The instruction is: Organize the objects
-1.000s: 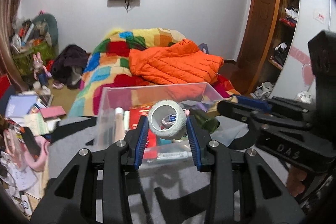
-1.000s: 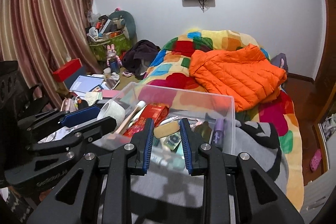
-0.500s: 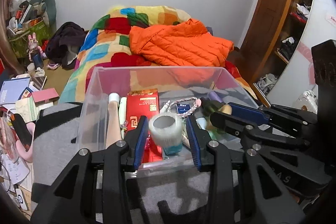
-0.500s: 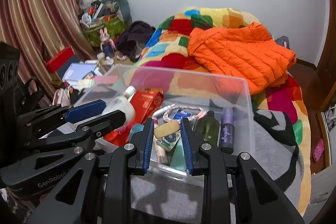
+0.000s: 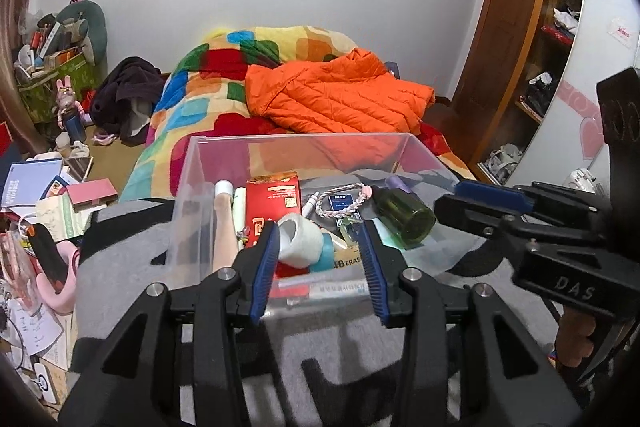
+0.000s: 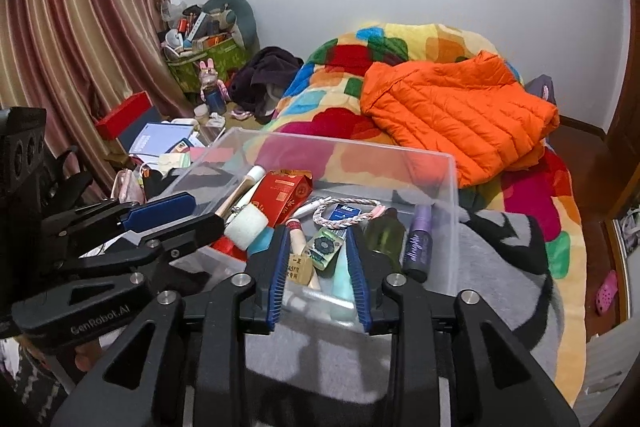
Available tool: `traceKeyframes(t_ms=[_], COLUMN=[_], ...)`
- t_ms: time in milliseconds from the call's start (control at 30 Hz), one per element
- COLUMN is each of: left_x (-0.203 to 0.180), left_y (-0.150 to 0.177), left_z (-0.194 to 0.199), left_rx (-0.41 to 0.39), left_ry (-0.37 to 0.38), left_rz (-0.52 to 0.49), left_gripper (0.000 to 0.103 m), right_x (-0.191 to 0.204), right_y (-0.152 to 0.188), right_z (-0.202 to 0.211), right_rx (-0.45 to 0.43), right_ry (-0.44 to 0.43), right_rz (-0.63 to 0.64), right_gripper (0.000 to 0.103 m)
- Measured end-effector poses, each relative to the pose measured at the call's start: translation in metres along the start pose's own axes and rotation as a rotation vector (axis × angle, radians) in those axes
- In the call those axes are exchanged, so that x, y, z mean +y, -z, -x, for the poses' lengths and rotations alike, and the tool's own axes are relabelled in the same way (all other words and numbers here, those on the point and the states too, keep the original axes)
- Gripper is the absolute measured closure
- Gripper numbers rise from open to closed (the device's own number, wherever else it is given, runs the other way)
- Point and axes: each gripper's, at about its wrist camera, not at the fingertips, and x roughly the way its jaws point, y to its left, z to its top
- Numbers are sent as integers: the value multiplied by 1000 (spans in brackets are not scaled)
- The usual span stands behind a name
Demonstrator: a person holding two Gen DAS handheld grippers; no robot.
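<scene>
The left tool (image 5: pixel 318 261) hangs wide over the near left of the clear bin (image 5: pixel 192 163), and the tape roll (image 5: pixel 300 241) lies tilted against its left pad, atop the red box (image 5: pixel 272 199). Lifting the tool carelessly could drag the roll off its perch or tip it out of the bin. To the right, the right tool (image 6: pixel 318 269) sits narrower, empty, above the bin's near edge. Half a second ago the roll stood upright, gripped between the left pads; now it is released.
</scene>
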Motion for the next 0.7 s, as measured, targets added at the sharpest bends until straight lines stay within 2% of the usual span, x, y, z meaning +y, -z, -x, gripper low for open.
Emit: traceKeyframes(t_ms=[133,233,267,300,333,400,533,700], left_x=[-3,-5,-6,-6,-7,-9,-16,-18], left_y=[6,10,12,14,17,22,34,47], left_z=[21,34,36,40,44,50,59,66], left_rx=[-45,-67,-65,-65,-72,-83,-86,-84], left_ry=[-22,-28,-29,-33,-37,-50,-76,-63], left_rz=[-9,-15,-16,-15,-13,-19,-47,-29], left_gripper=[41,34,30,20,16,12,9,6], right_x=[1,2,3,4,5,7,9,12], right_y=[9,17,19,22,25,31,40,53], right_z=[18,33,36,40,45,53,62,64], right_rx=[-31,-63,-70,-80,-91,-111,-123,-112], right_ry=[27,47,52,59,66,80,84,80], right_rz=[14,22,25,30,36,45,45,37], right_gripper=[63,51,45,38,35,25,20,20])
